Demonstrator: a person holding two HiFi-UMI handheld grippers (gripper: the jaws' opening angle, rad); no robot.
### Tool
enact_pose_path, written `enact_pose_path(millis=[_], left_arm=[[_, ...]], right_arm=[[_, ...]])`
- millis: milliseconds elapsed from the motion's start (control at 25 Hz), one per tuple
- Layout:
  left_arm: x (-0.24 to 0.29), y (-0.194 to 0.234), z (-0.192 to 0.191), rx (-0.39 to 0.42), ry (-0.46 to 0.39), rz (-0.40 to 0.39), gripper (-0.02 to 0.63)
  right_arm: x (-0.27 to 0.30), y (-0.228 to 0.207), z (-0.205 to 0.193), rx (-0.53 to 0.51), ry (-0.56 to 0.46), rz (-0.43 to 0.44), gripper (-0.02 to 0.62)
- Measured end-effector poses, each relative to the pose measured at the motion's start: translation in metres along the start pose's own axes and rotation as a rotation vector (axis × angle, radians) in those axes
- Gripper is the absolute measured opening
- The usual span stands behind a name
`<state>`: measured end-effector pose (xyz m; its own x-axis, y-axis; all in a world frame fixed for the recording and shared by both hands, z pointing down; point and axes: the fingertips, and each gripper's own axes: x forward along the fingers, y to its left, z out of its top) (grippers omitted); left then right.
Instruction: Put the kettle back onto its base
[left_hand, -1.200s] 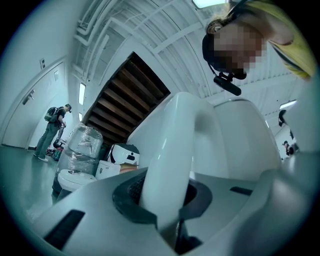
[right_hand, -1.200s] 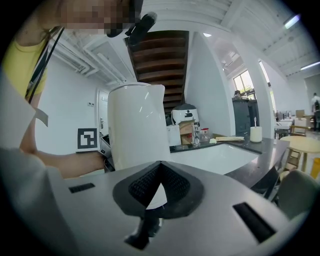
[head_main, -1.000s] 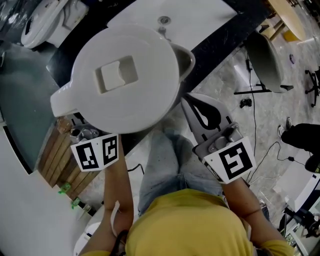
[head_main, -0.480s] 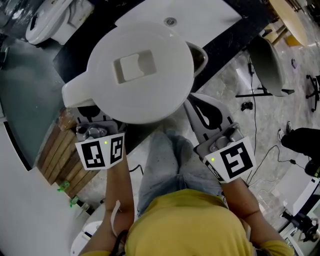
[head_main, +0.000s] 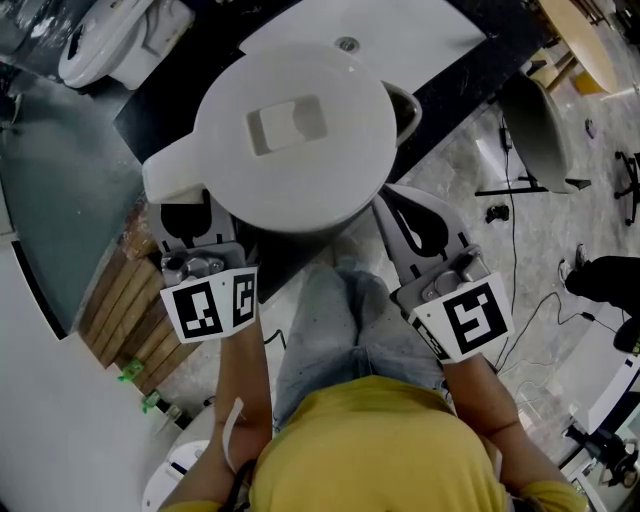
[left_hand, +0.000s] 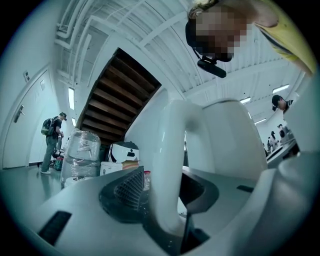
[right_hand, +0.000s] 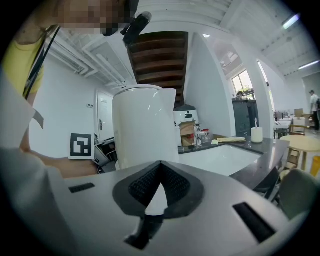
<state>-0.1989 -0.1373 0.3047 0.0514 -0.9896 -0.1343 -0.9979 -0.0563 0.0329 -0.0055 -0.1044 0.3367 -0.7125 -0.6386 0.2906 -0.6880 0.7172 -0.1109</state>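
Now | left tongs (head_main: 190, 222) clamped on kettle (head_main: 300, 140) handle, held high | right tongs (head_main: 405, 218) closed, empty, alongside

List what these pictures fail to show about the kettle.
- Base: seen in no view; in the head view the kettle covers whatever lies under it.
- Kettle bottom: in the right gripper view the right gripper hides it.
- Contents: the closed lid hides them in the head view.

Place: kitchenette in an open hall.
Evidence: white sink (head_main: 430, 25) in dark counter (head_main: 470, 75); stair underside (left_hand: 117, 95); floor cables (head_main: 508, 250).
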Motion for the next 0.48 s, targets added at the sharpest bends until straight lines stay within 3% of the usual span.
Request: enact_pose_path(millis=[480], left_arm=[[-0.021, -0.007, -0.003, 0.003, 0.063, 0.01, 0.172]], right_arm=[[-0.012, 0.001, 0.009, 0.015, -0.023, -0.03, 0.015]])
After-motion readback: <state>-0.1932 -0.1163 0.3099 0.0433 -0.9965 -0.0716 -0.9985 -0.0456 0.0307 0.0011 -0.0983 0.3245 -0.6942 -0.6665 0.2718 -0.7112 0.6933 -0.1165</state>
